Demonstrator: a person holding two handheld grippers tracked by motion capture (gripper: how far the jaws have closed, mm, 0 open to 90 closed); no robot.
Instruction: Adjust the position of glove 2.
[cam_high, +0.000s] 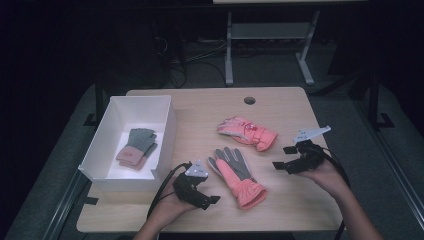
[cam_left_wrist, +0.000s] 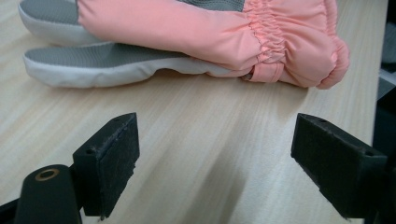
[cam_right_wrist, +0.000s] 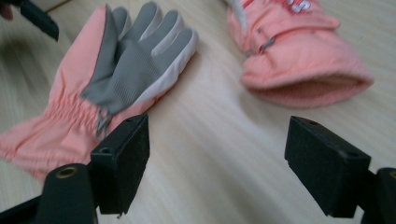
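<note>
While jaws gape, near glove (cam_high: 237, 175) lies btwn left gripper (cam_high: 209, 200) & right gripper (cam_high: 284, 157).

Bare wood is lying open between the near pink glove (cam_high: 236, 175) and the far pink glove (cam_high: 247, 131), giving passage across the table (cam_high: 280, 107). The white box (cam_high: 165, 142) is walling off the left side, its raised rim blocking any low sideways approach.

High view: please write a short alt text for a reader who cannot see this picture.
Two pink and grey gloves lie apart on a wooden table, the near glove palm up and the far glove beyond it. A person's hands hold the open left gripper and right gripper either side of them. A white box at left holds a darker pair of gloves.
</note>
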